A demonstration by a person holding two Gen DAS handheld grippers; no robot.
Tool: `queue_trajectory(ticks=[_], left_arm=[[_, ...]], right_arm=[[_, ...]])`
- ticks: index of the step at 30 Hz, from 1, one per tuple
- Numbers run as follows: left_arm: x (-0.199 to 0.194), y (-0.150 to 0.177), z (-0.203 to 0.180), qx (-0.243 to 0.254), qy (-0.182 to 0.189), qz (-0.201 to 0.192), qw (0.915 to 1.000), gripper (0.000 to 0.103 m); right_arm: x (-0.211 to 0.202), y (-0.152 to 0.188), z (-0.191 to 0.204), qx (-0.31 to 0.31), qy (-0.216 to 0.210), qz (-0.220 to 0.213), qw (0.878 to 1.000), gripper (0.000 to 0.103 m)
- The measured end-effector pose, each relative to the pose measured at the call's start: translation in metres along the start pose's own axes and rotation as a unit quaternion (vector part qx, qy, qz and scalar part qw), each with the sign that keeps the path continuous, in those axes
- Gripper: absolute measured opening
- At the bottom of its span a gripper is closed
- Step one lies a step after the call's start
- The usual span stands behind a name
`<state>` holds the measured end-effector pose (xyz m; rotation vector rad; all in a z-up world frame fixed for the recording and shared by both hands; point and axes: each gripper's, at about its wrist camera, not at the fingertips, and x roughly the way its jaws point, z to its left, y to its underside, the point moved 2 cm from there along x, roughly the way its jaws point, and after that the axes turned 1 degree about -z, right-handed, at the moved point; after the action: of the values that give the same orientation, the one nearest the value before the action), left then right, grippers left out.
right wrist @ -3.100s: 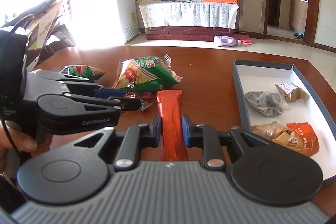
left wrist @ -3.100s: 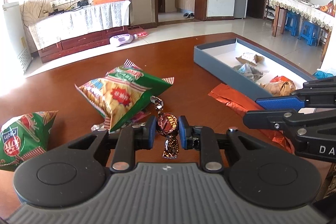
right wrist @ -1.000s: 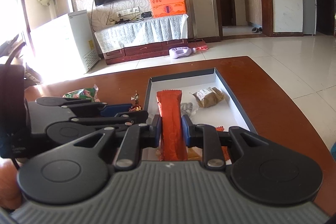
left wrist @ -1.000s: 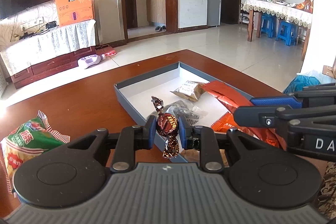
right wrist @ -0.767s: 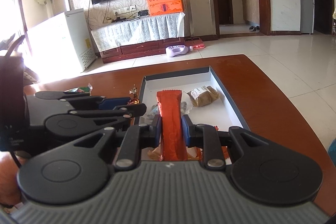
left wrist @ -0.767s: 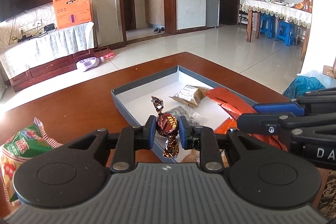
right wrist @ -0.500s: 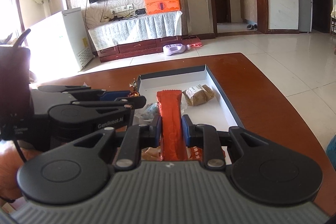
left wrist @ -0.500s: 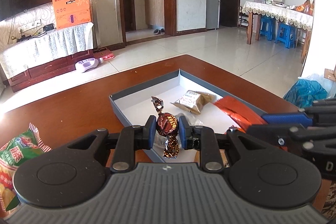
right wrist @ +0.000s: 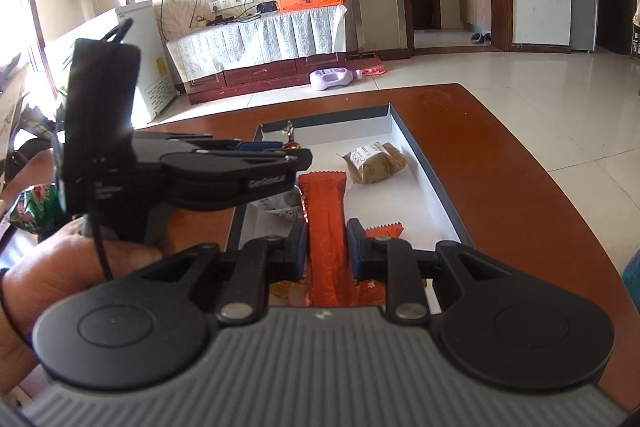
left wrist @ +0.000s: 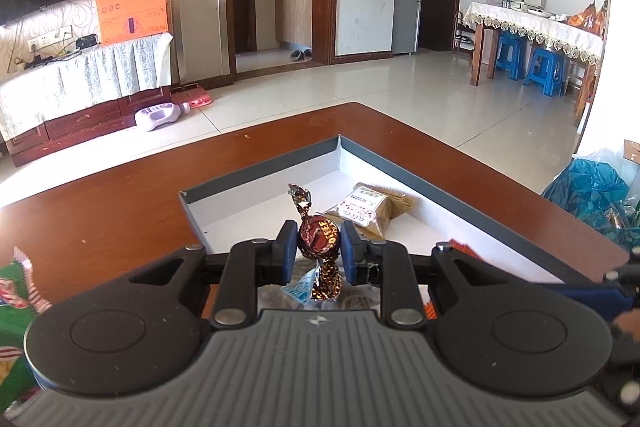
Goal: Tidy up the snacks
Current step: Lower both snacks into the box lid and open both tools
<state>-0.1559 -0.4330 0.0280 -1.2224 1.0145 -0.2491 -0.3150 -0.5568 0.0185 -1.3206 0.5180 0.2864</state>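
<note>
Both claws have come over the gray box since three seconds ago, when the box lay off at 2 o'clock of the left claw and the chip bags filled its view; over the last second the left claw has slid further across the near rim.

Left claw [left wrist: 319, 251] is clenched on a brown foil candy [left wrist: 319, 238], the round body pinched between the blue pads, one twisted end standing up at 12 o'clock, the other hanging at 6. It sits above the near corner of the gray box [left wrist: 256, 173] on the table [left wrist: 120, 195].

Right claw [right wrist: 327, 247] is clenched on an orange snack bar [right wrist: 326, 211], which runs from between the pads toward 12 o'clock, over the box's [right wrist: 420, 155] white floor. Whether the bar's far end touches the floor cannot be told.

Inside the box, a tan biscuit pack [right wrist: 374, 163] lies at 1 o'clock of the right claw, and an orange wrapper [right wrist: 384, 229] just beside its right pad. A green chip bag [right wrist: 30, 207] lies on the table at 9 o'clock, behind the hand [right wrist: 60, 267] that carries the left claw.
</note>
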Motion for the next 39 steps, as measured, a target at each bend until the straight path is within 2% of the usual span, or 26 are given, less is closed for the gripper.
queue_trajectory(ticks=[6,8,12,14,16,24,26,28,32,37,39], left_arm=[[0.019,0.000,-0.015,0.009,0.011,0.008,0.9999,0.029],[0.023,0.002,-0.021,0.016,0.012,0.010,0.9997,0.041],[0.025,0.005,-0.028,0.028,0.013,0.008,0.9995,0.051],[0.023,0.006,-0.030,0.032,0.010,0.006,0.9994,0.062],[0.019,0.008,-0.031,0.035,0.006,0.003,0.9994,0.067],[-0.013,0.017,-0.023,0.037,0.000,-0.004,0.9993,0.069],[-0.024,0.021,-0.021,0.037,-0.006,-0.005,0.9993,0.074],[-0.034,0.025,-0.020,0.045,-0.014,-0.007,0.9989,0.076],[-0.057,0.032,-0.019,0.053,-0.016,-0.008,0.9985,0.076],[-0.086,0.045,-0.028,0.067,-0.012,-0.008,0.9977,0.076],[-0.099,0.051,-0.034,0.068,-0.008,-0.008,0.9976,0.076]], right_arm=[[0.005,0.002,-0.006,0.000,0.003,0.006,1.000,0.024],[0.004,0.003,-0.008,0.002,0.004,0.006,1.000,0.024],[0.004,0.003,-0.007,0.000,0.000,0.002,1.000,0.024],[0.005,0.005,-0.005,-0.007,0.003,0.005,1.000,0.024],[0.007,0.007,-0.006,-0.009,0.005,0.008,1.000,0.024],[0.010,0.010,-0.007,-0.015,0.021,0.018,1.000,0.025],[0.009,0.011,-0.005,-0.020,0.028,0.013,0.999,0.025],[0.007,0.011,-0.004,-0.019,0.031,0.009,0.999,0.025],[0.003,0.015,-0.006,-0.012,0.045,0.004,0.999,0.025],[-0.014,0.018,-0.012,0.018,0.054,-0.022,0.998,0.026],[-0.022,0.019,-0.011,0.029,0.054,-0.034,0.998,0.033]])
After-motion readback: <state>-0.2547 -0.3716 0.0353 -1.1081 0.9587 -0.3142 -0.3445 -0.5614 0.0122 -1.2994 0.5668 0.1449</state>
